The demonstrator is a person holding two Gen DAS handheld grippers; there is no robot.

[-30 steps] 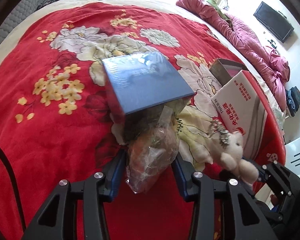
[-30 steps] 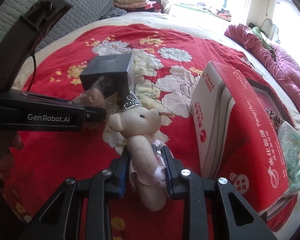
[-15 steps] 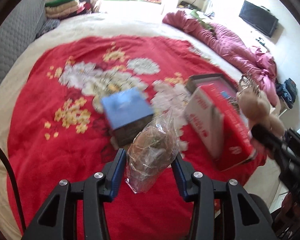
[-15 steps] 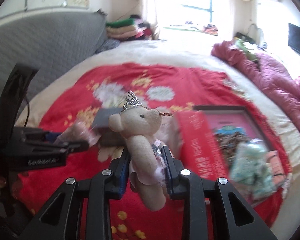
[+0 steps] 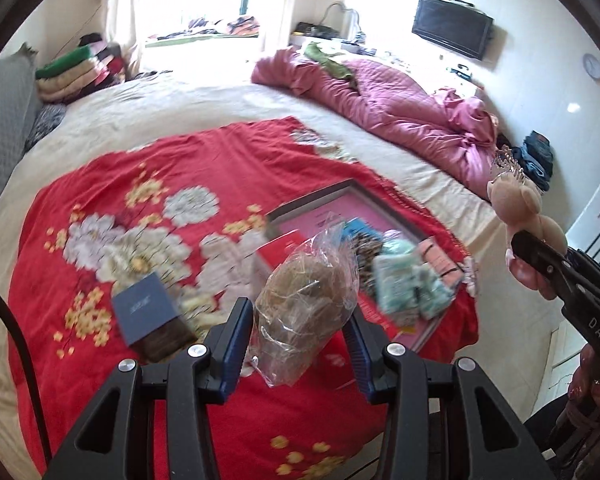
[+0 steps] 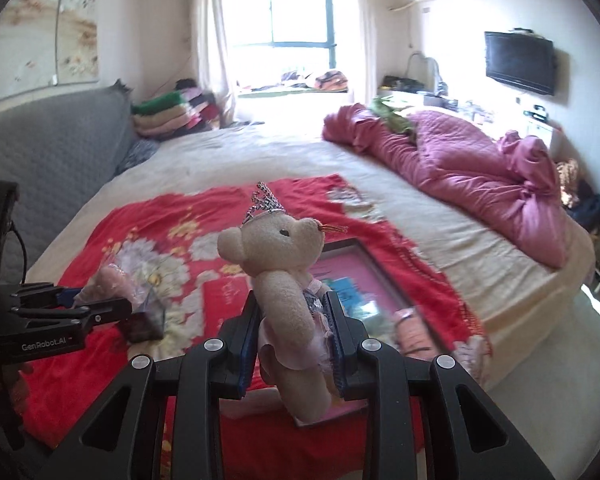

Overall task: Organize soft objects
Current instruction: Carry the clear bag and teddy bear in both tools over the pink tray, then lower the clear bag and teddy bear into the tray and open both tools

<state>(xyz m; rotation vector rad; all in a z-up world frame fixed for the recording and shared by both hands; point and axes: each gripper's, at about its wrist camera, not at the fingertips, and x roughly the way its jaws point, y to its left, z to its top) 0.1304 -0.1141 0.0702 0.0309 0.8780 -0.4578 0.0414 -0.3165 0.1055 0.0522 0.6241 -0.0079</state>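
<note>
Overhead, both loads hang above the red floral blanket [image 5: 100, 208]: the left gripper [image 5: 300, 338] clamps a crinkly plastic bag [image 5: 308, 300], the right gripper [image 6: 292, 334] pinches an upright teddy bear [image 6: 284, 264]. Ahead and below lies the open pink-lined box [image 6: 352, 264], seemingly nearer the right hand, on a bed in a sunlit bedroom.

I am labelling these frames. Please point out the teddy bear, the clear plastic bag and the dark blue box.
teddy bear [image 6: 278, 280], right wrist view, on its chest.
clear plastic bag [image 5: 306, 304], left wrist view, on its filled middle.
dark blue box [image 5: 146, 308], left wrist view, on its lid.
</note>
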